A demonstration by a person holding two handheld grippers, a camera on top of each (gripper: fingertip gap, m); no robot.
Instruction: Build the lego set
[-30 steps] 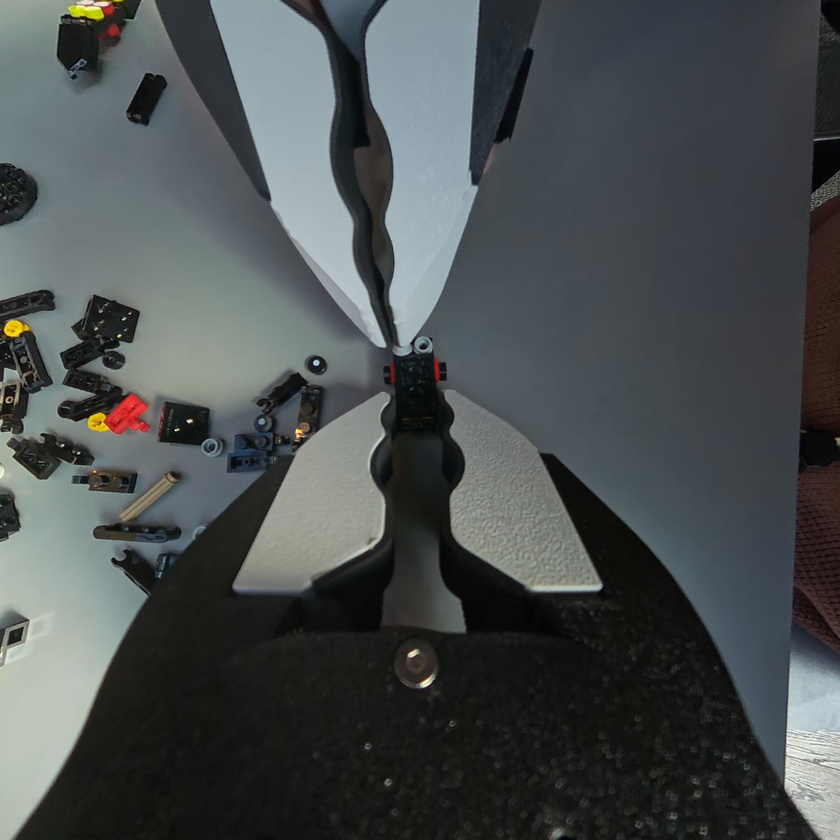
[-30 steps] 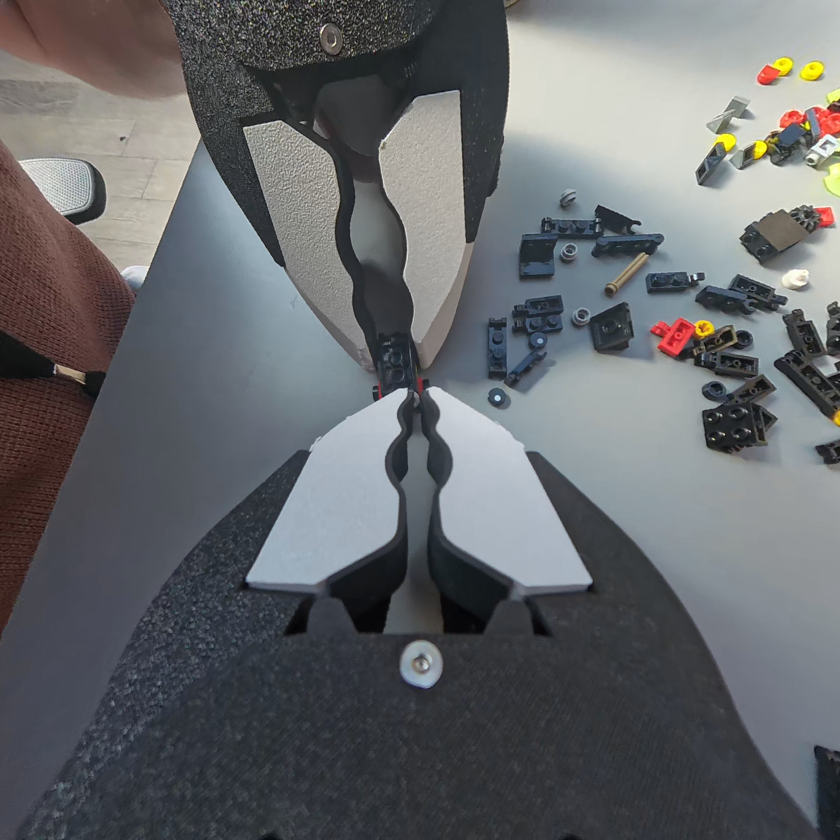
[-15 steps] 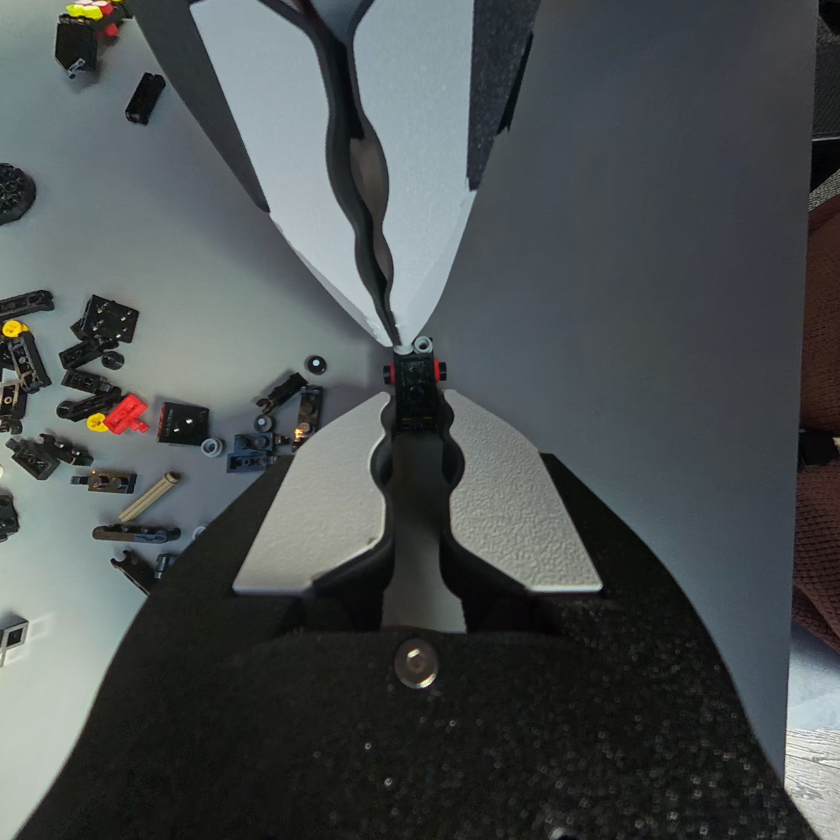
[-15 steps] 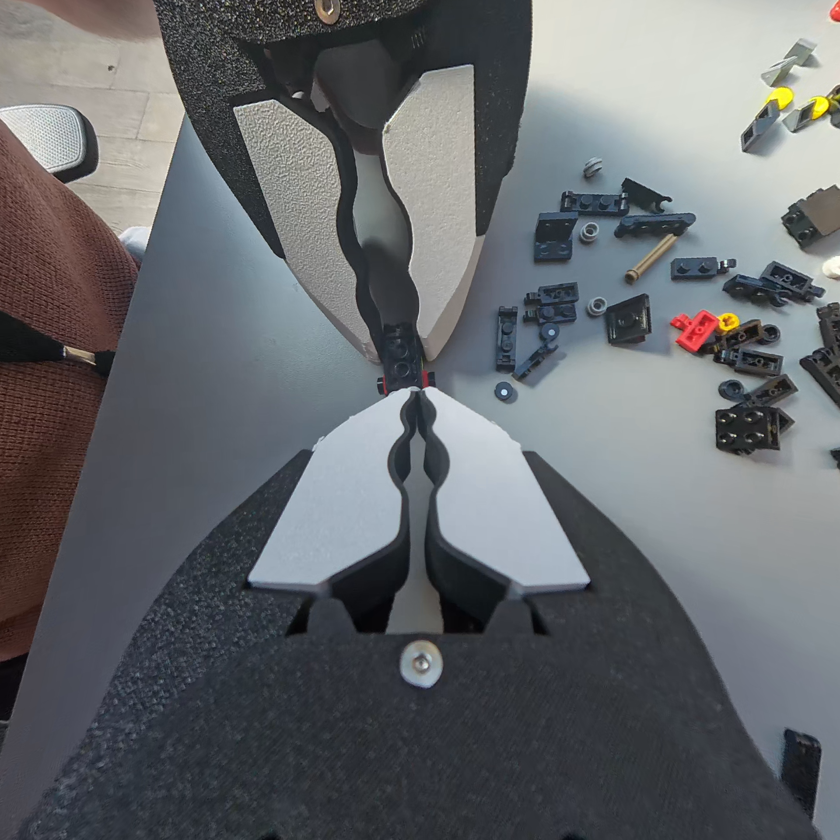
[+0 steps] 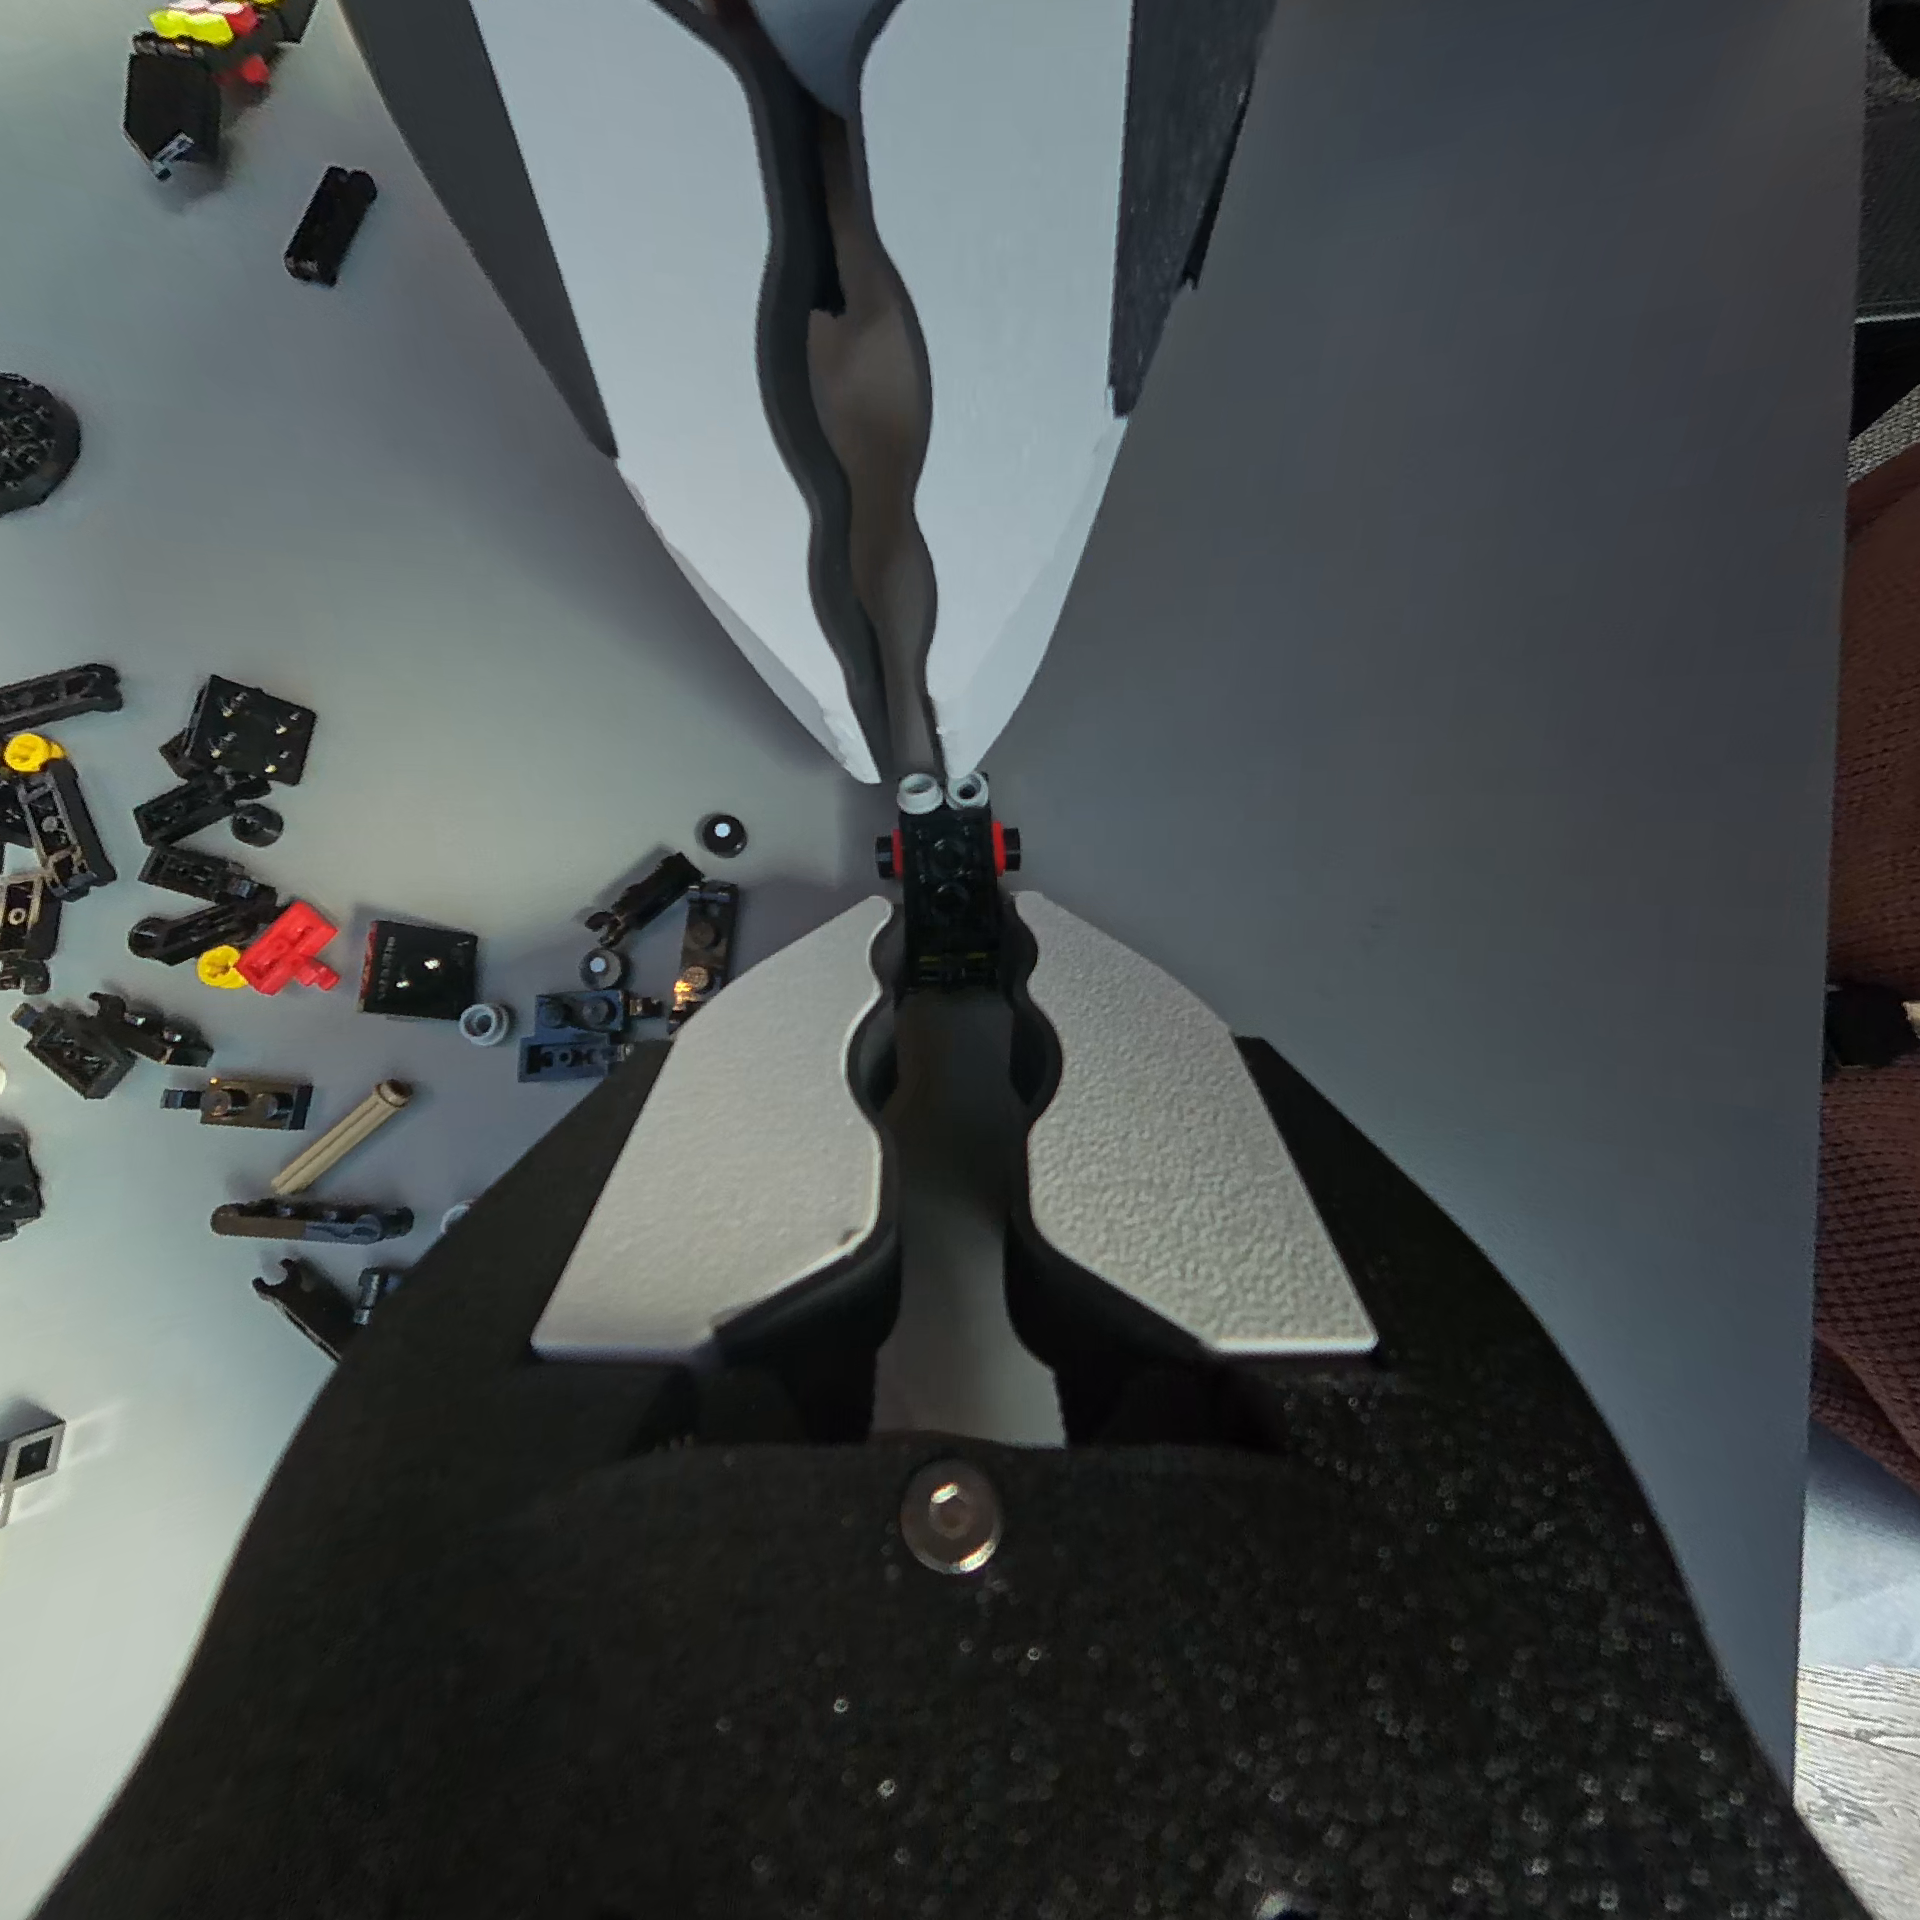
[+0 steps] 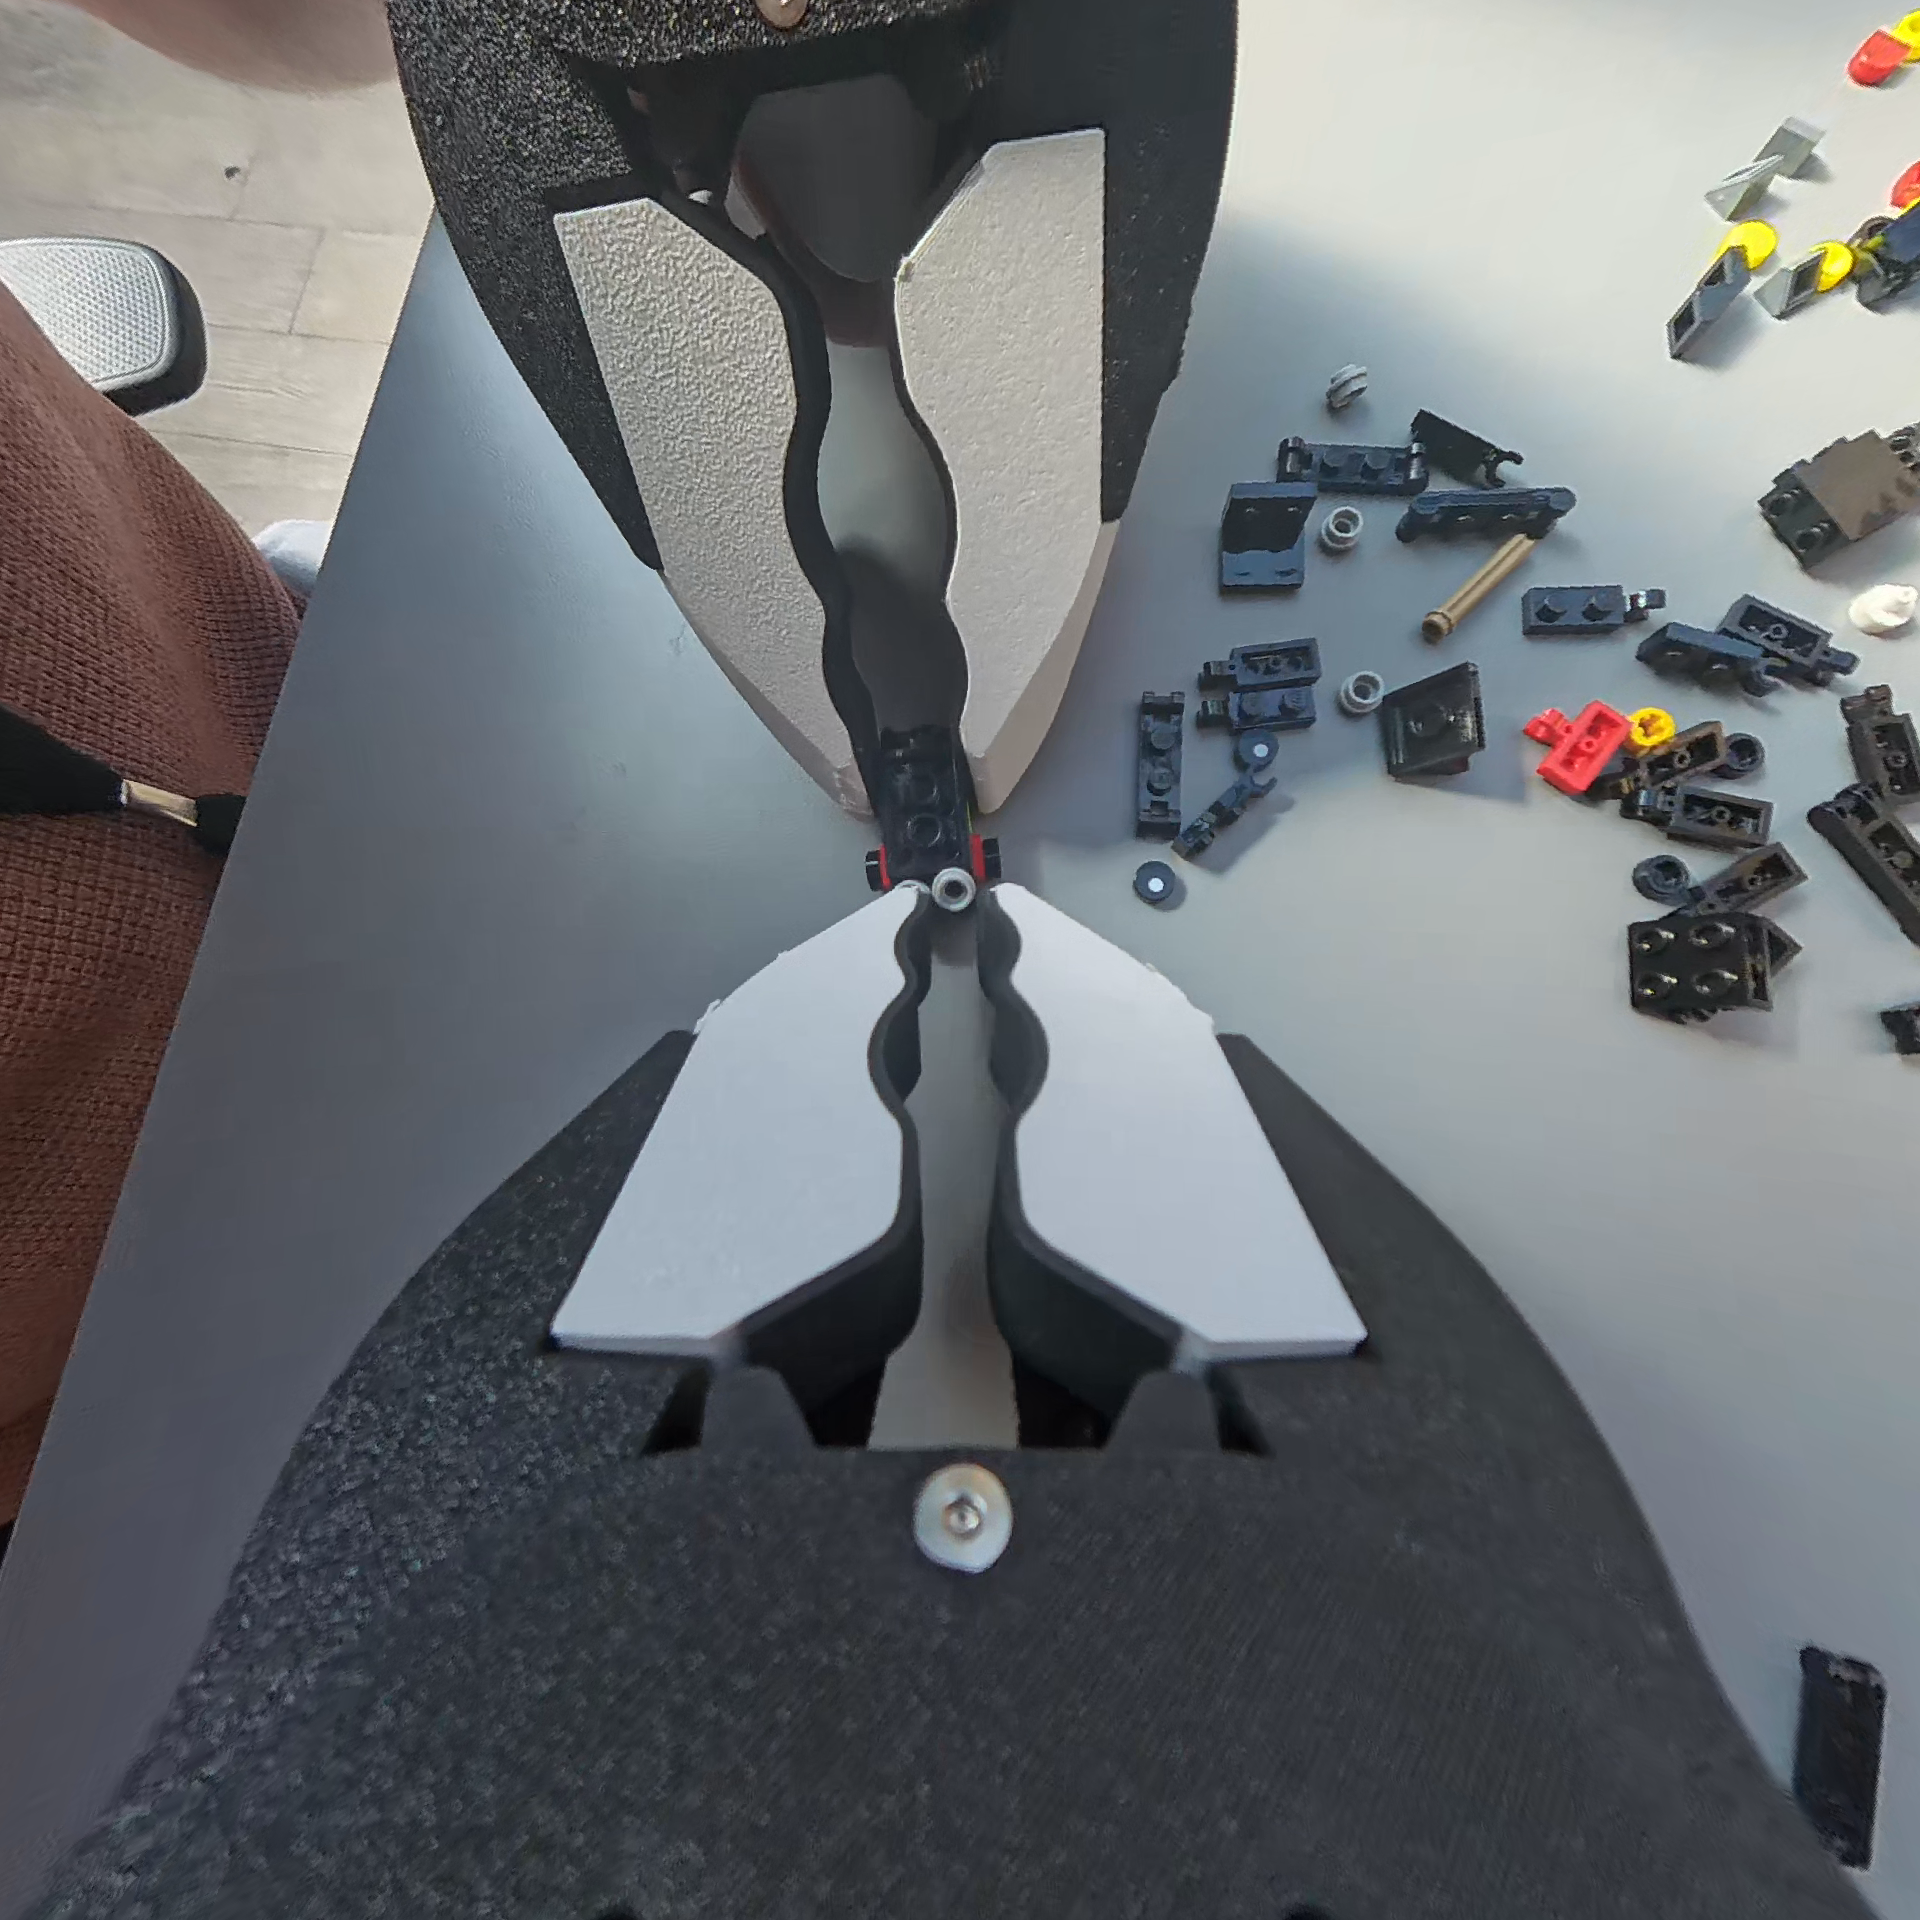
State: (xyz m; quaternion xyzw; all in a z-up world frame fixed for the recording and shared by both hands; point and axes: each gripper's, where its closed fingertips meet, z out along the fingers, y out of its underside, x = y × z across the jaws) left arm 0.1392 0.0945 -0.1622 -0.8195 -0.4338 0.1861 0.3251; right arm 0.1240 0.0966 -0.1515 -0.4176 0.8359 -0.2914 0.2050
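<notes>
My left gripper [image 5: 951,914] is shut on a small black lego assembly [image 5: 945,862] with red pins [image 5: 1003,844] on its sides and two grey round studs [image 5: 920,795] at its far end. It holds the assembly just above the grey table [image 5: 1455,623]. My right gripper [image 6: 951,909] faces it tip to tip, jaws slightly parted. One grey stud [image 6: 954,888] shows just at its tips. In the right wrist view the left gripper [image 6: 920,805] comes in from the top with the assembly [image 6: 920,769]. The right gripper [image 5: 914,769] also shows in the left wrist view.
Loose black, red and yellow pieces lie beside the grippers, among them a red piece [image 5: 286,945], a tan rod [image 6: 1481,587] and a black square plate [image 6: 1699,961]. A person's brown garment [image 6: 104,831] lies past the table edge. The tips of both grippers are at nearly the same place.
My right gripper's jaws have parted a little and a grey stud now shows at their tips. The left gripper and its assembly have stayed in place.
</notes>
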